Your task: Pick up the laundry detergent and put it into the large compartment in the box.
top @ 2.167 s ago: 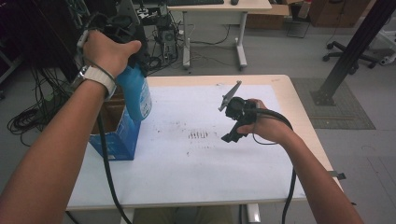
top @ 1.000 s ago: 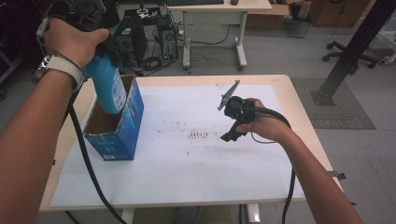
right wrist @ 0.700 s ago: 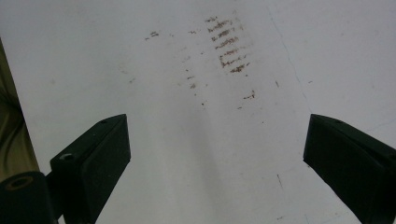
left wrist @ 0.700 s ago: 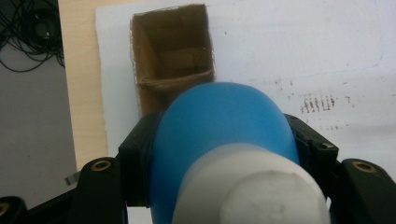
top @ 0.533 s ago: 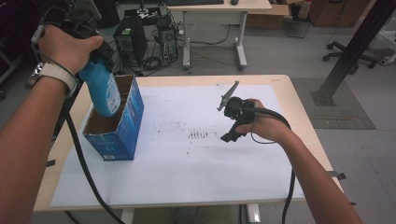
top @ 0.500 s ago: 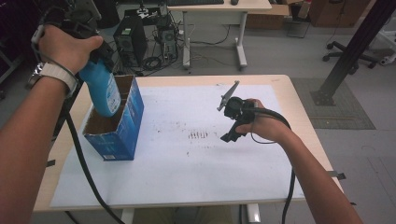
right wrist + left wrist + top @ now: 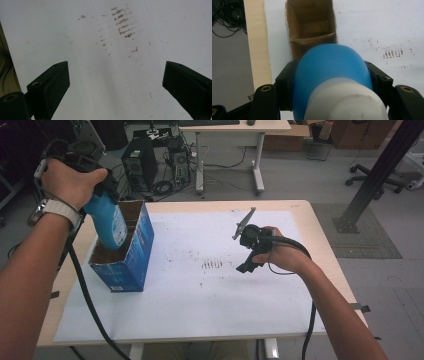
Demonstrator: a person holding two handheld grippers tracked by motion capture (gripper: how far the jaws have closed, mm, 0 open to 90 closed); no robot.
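The left gripper (image 7: 100, 187) is mostly buried under the person's left hand (image 7: 70, 182) in the upper left of the high view, so you can't really see the jaws there. In the left gripper view it's clearer: both black jaws are clamped tight against the sides of a blue bottle (image 7: 332, 72) with a white cap (image 7: 347, 100), and the cap runs off the bottom edge of the frame. The bottle's lower end hangs over, maybe already dipping into, the open top of a blue cardboard box (image 7: 125, 250) at the left of the table (image 7: 320, 250); hard to say if it touches the box wall. The box's inside shows a cardboard divider (image 7: 312, 40).

The right gripper (image 7: 247, 250), mid-frame right in the high view, has its jaws spread wide with nothing between them, just hovering over the white paper sheet (image 7: 100, 75) and some brown smudges (image 7: 122, 22).
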